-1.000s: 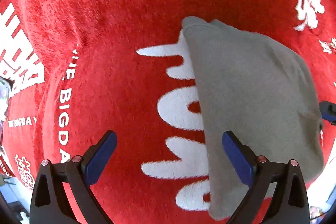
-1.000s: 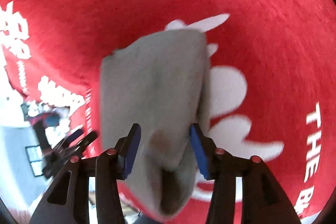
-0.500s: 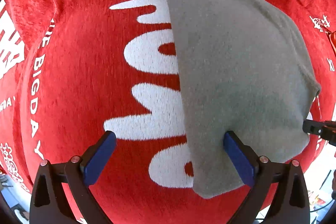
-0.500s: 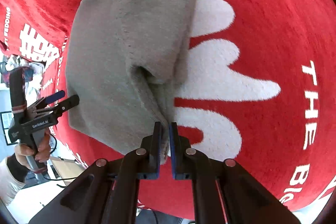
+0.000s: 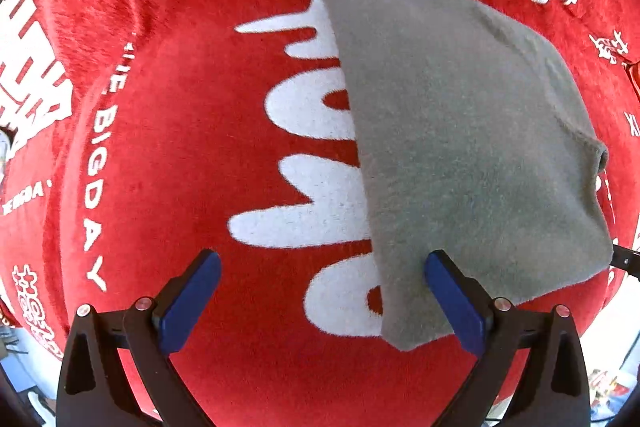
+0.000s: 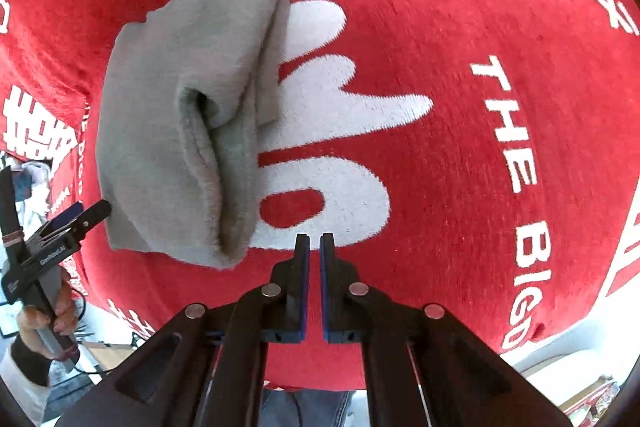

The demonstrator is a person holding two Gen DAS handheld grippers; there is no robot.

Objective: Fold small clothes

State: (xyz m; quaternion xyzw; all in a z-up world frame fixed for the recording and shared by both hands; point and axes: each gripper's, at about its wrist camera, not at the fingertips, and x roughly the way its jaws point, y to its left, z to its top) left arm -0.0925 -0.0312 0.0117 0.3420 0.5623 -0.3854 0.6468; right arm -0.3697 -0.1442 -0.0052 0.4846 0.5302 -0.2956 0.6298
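A small grey garment (image 5: 460, 147) lies folded on a red cloth with white lettering (image 5: 200, 107). In the left wrist view my left gripper (image 5: 320, 291) is open, its right finger (image 5: 452, 295) over the garment's near edge, holding nothing. In the right wrist view the garment (image 6: 192, 107) lies to the left, with a folded seam facing me. My right gripper (image 6: 314, 247) is shut and empty, just right of the garment's near corner, apart from it. The left gripper (image 6: 76, 219) also shows at the garment's left edge, held in a hand.
The red cloth (image 6: 480, 107) covers the whole work surface and drops off at its near edge (image 6: 400, 379). Beyond the edges there is pale floor and clutter at the left (image 6: 24, 171) and lower right (image 6: 592, 399).
My right gripper closed on the garment's near fold, then let go and moved right, staying shut. The left gripper pulled back a little from the garment. The garment lies flatter.
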